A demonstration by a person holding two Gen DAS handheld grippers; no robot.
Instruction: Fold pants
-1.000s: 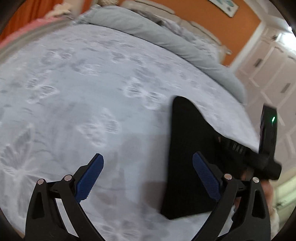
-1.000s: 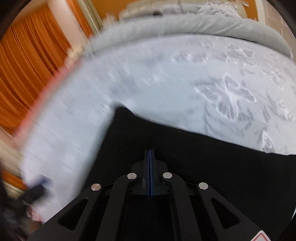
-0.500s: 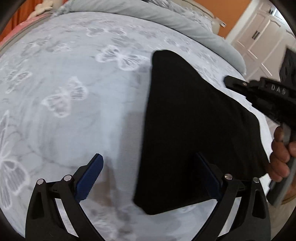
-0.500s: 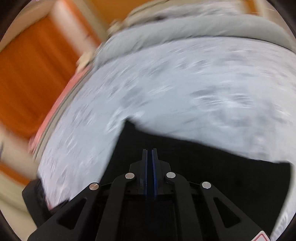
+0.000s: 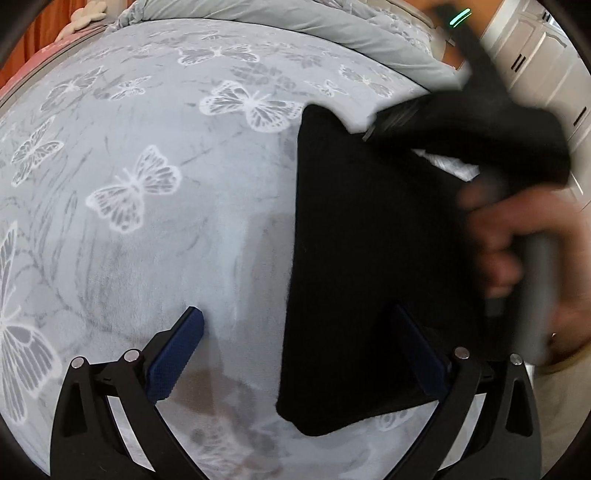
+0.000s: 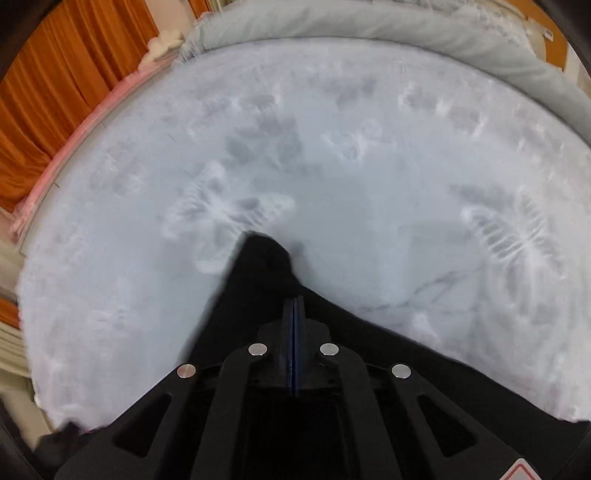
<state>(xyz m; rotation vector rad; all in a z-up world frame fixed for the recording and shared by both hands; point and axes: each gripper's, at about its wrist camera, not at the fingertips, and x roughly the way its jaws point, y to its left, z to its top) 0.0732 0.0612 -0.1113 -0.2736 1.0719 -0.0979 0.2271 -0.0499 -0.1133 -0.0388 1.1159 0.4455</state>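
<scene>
Black pants [image 5: 369,266] are lying folded on the butterfly bedspread [image 5: 147,221], right gripper [image 6: 294,306] clamped tight on the fabric, left gripper [image 5: 306,354] spread wide, holding nothing.

Pants [image 5: 369,258] lying on the bedspread [image 5: 166,240], rolled duvet [image 5: 295,18] behind, curtains [image 6: 55,92] far left.
</scene>
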